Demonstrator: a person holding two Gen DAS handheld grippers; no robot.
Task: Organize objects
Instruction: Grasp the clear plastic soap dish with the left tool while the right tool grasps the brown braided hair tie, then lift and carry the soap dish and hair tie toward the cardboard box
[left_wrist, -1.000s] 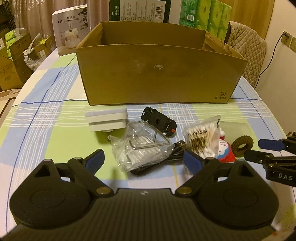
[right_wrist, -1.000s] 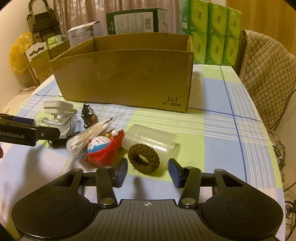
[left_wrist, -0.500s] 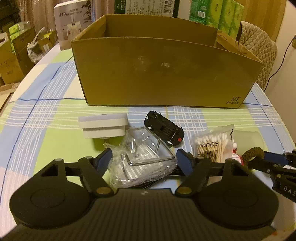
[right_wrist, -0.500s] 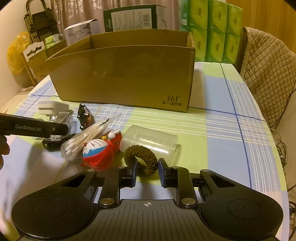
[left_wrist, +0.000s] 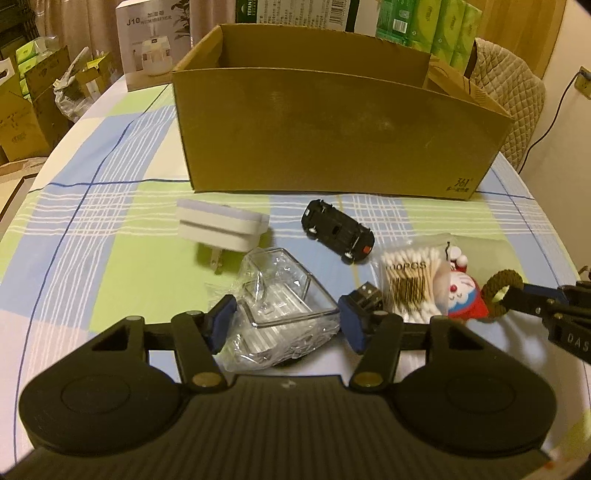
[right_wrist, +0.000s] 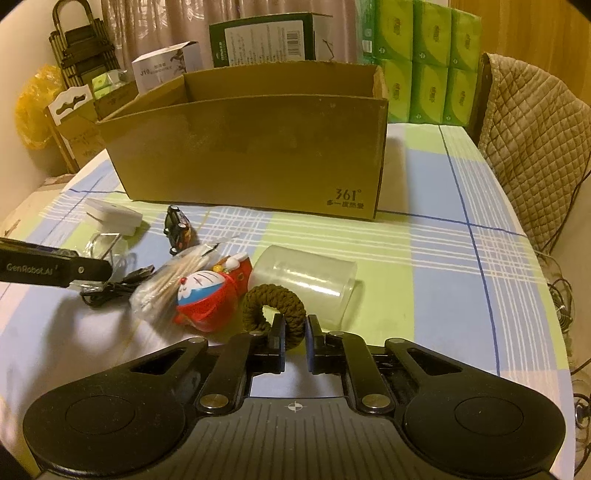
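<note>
A large open cardboard box (left_wrist: 332, 136) stands at the back of the table; it also shows in the right wrist view (right_wrist: 251, 147). My left gripper (left_wrist: 282, 326) is open around a clear plastic tray in a plastic bag (left_wrist: 280, 310), fingers on either side of it. My right gripper (right_wrist: 295, 345) is shut on a brown braided hair tie (right_wrist: 275, 306), which is lifted slightly; the hair tie also shows in the left wrist view (left_wrist: 502, 286). In front of the box lie a white plug adapter (left_wrist: 221, 230), a black toy car (left_wrist: 336, 230), a bag of cotton swabs (left_wrist: 410, 280) and a red Doraemon toy (right_wrist: 210, 291).
A clear plastic cup (right_wrist: 306, 280) lies on its side behind the hair tie. A black USB cable (right_wrist: 110, 288) lies under the tray. Boxes and green tissue packs (right_wrist: 421, 59) stand behind the cardboard box. A quilted chair (right_wrist: 532, 155) is at the right.
My left gripper moved forward and its fingers narrowed around the bagged tray. My right gripper closed on the hair tie and raised it.
</note>
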